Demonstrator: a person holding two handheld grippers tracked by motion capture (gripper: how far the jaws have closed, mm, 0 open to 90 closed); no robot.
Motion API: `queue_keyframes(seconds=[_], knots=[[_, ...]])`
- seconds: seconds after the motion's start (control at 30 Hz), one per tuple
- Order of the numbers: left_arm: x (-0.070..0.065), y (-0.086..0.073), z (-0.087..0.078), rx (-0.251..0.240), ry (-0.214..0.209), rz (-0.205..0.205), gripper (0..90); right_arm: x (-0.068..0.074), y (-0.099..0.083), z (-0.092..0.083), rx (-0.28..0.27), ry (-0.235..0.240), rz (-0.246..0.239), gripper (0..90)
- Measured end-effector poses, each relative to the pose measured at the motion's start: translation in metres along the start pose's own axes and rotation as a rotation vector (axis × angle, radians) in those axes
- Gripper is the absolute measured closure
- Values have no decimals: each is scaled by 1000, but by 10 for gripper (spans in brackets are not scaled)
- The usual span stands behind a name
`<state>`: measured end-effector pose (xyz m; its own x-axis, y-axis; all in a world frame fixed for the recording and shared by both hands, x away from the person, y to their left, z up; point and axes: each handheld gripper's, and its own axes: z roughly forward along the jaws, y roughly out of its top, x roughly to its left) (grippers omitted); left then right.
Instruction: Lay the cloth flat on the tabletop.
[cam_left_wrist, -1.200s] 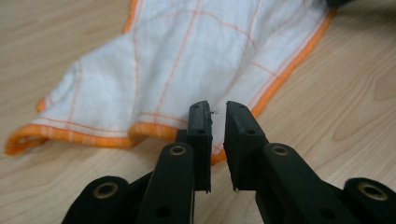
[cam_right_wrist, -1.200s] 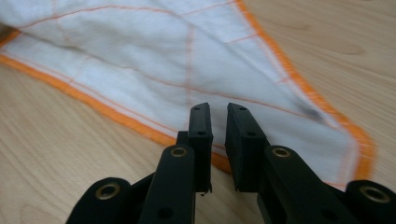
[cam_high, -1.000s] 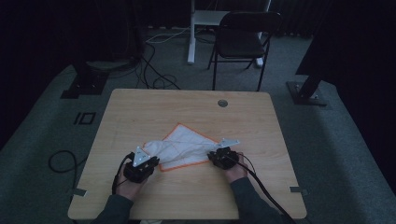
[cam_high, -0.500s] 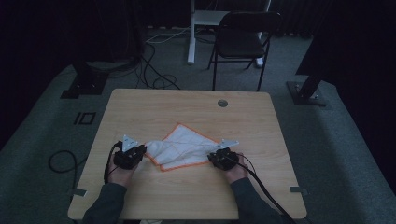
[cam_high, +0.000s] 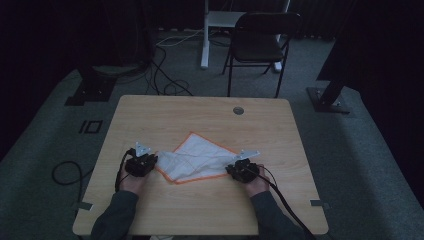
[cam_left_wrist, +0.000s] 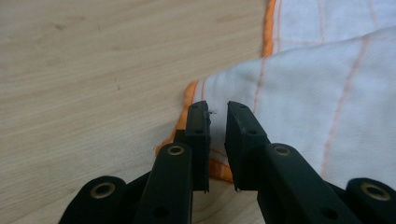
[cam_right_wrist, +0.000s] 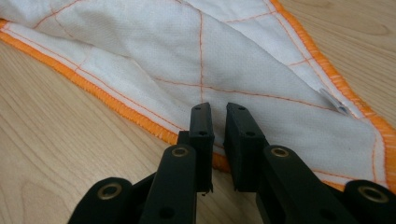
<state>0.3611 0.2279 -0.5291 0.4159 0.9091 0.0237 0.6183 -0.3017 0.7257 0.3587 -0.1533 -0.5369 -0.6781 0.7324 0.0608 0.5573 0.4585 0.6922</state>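
High view: I see one white quilted cloth with orange edging, folded over itself, near the front of my light wooden worktop. My two grippers flank it: the left gripper has just been opening, narrow gap, nothing pinched; the right gripper stands narrow, empty, over the hem.

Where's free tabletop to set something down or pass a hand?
Bare wood: the far strip of the table between the cloth and the cable hole, plus the near edge between the forearms. Crowded: mid-table, where the left gripper and right gripper flank the cloth.
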Motion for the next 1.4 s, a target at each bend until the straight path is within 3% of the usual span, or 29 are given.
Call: queue_keyframes(seconds=[0.13, 0.53, 0.8, 1.23, 1.4], knots=[[2, -4, 7, 26, 0, -3, 802, -3, -1, -2, 5, -4, 0, 816], [3, -2, 8, 27, 7, -6, 808, -18, -6, -11, 20, -54, 28, 819], [4, -2, 9, 19, 5, -14, 808, 6, 4, -7, -27, 15, -25, 825], [3, -2, 11, 8, 9, -29, 808, 48, 22, 23, -64, 126, -66, 834], [3, -2, 11, 4, 10, -32, 808, 54, 23, 32, -52, 112, -72, 821]])
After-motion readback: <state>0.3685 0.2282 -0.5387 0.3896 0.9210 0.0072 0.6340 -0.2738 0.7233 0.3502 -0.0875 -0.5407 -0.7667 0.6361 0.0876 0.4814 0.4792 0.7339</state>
